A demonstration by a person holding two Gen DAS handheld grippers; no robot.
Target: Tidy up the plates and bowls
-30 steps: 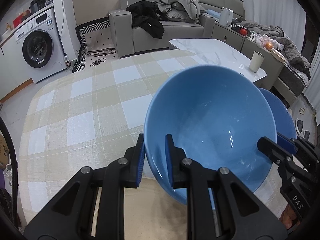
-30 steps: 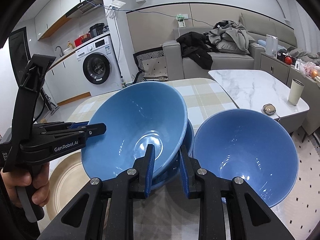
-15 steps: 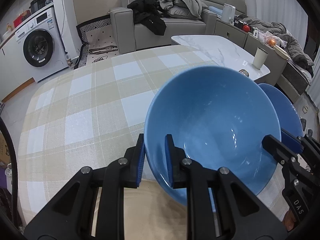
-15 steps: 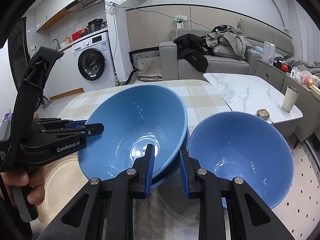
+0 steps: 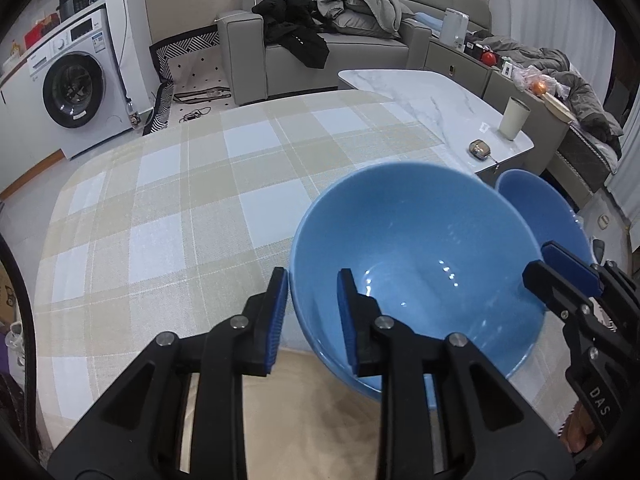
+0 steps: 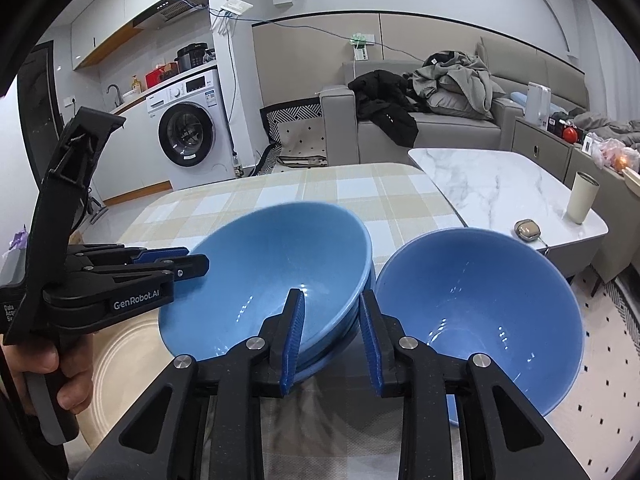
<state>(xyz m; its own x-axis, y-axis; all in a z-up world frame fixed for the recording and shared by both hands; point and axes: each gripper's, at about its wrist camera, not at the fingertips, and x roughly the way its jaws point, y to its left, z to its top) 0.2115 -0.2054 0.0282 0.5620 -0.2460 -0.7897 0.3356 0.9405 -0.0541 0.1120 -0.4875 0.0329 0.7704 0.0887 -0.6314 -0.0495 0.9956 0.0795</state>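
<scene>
A blue bowl [image 5: 420, 248] sits nested on another blue bowl, tilted a little; it also shows in the right wrist view [image 6: 272, 276]. My left gripper [image 5: 313, 320] straddles its near rim with the jaws slightly apart, not pinching. My right gripper [image 6: 330, 340] straddles the stacked bowls' right rim, jaws also apart. A second blue bowl [image 6: 484, 308] stands to the right at the table edge, and shows in the left wrist view [image 5: 540, 204]. A beige plate [image 6: 124, 364] lies to the left under the left gripper [image 6: 192, 262].
The checked tablecloth [image 5: 180, 200] covers the table. A white marble side table [image 6: 492, 184] with a cup [image 6: 582, 198] and a small object stands to the right. A sofa [image 6: 400, 120] and washing machine [image 6: 188, 128] are behind.
Both grippers have loosened from the bowl rims, their jaws now wider apart. The top bowl has settled lower into the bowl beneath. Both cameras have pulled back a little.
</scene>
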